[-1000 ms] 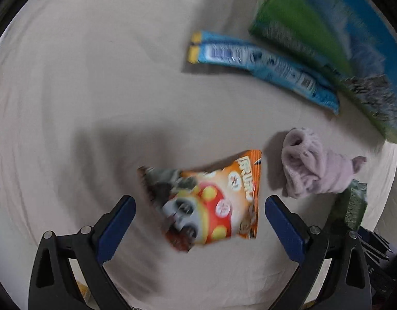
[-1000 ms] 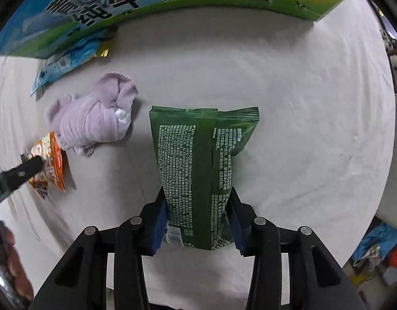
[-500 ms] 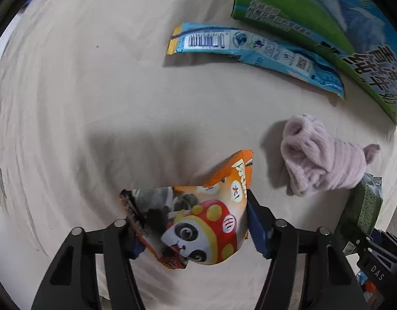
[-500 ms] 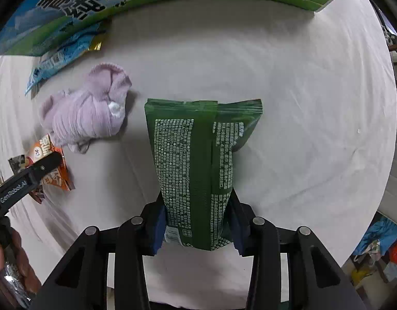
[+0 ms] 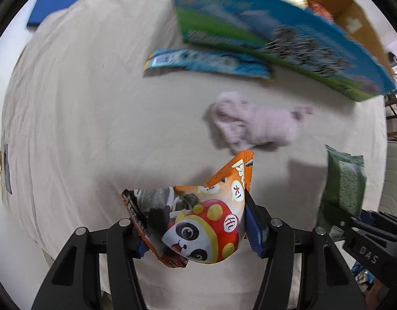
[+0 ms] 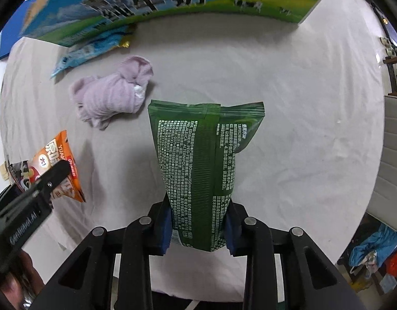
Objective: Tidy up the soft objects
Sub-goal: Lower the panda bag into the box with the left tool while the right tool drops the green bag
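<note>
Now my left gripper (image 5: pixel 195 228) has its fingers (image 5: pixel 252 228) closed on the orange panda snack bag (image 5: pixel 198 222); a second ago they stood wide apart with the bag lying flat between them, and half a second ago they had just pinched in. The bag is crumpled and clear of the cloth-covered table (image 5: pixel 82 116), so I judge the pick is made on this side. My right gripper (image 6: pixel 198 226) still clamps the green packet (image 6: pixel 198 170) by its near end, its fingers narrow on it exactly as before, the packet reaching away from me above the table.

Just past the snack bag, in the left view, lies the lilac cloth bundle (image 5: pixel 255 126), untouched and loose on the table. Farther off rests the long blue sachet (image 5: pixel 206 62), its far edge tucked against the big printed carton (image 5: pixel 275 33). From the left camera I can look over the carton's rim and see other packets inside, though blurred.

With both hands loaded, I reckon the next stretch is a carry over to that carton at the far side, dropping each soft pack in. The bundle and the sachet would remain for a later pass.
</note>
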A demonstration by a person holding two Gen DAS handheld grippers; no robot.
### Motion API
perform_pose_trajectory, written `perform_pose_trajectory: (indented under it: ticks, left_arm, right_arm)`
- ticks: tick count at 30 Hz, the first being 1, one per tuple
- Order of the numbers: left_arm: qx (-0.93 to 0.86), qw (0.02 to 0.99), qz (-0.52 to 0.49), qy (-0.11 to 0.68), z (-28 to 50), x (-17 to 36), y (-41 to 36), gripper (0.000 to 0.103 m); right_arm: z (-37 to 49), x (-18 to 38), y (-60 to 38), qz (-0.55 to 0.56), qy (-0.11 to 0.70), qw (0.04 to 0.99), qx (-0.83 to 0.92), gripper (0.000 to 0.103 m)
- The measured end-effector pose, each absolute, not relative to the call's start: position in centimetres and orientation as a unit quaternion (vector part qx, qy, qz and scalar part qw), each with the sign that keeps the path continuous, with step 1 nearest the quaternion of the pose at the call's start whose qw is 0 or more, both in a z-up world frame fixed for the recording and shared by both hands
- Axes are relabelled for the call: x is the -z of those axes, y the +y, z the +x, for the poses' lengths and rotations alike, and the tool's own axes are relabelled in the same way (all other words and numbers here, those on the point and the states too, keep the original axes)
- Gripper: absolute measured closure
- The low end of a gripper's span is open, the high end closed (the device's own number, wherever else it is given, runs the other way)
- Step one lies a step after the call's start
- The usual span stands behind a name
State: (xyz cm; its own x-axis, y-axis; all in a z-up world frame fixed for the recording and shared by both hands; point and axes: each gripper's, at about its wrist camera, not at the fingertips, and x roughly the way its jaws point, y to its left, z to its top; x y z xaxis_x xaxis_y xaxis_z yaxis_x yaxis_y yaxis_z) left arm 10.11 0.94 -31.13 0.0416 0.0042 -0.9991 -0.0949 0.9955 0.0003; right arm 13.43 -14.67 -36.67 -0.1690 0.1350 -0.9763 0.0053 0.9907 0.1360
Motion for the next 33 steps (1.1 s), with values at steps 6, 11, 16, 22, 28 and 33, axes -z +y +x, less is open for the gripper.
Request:
perform_pose_trajectory:
  ticks: [6,11,16,22,28,33]
  left_arm:
    - [-0.006,0.751,-0.036,0.659,10.4,26.5,-0.9,0.047]
    - [0.014,0.774,-0.035,0.633,12.0,22.8,-0.3,0.047]
    - [0.029,0.792,-0.049,0.608,15.2,19.8,-1.3,0.047]
    - [0.049,0.809,-0.057,0.582,19.7,16.6,-1.8,0.047]
    - [0.049,0.818,-0.049,0.571,26.1,15.7,-1.3,0.047]
    - [0.038,0.809,-0.04,0.585,31.0,17.5,-0.1,0.047]
  right_arm:
    - [13.3,31.7,-15.7,0.051,0.737,0.671,-0.058,0.07]
    - [14.3,27.8,-17.3,0.067,0.713,0.695,-0.062,0.07]
    - [15.2,23.7,-18.3,0.085,0.691,0.714,-0.072,0.07]
    - [18.5,19.5,-19.8,0.105,0.663,0.736,-0.082,0.071]
    - [24.4,17.7,-20.5,0.111,0.642,0.756,-0.066,0.071]
    - [29.6,19.2,-20.3,0.1,0.647,0.755,-0.045,0.071]
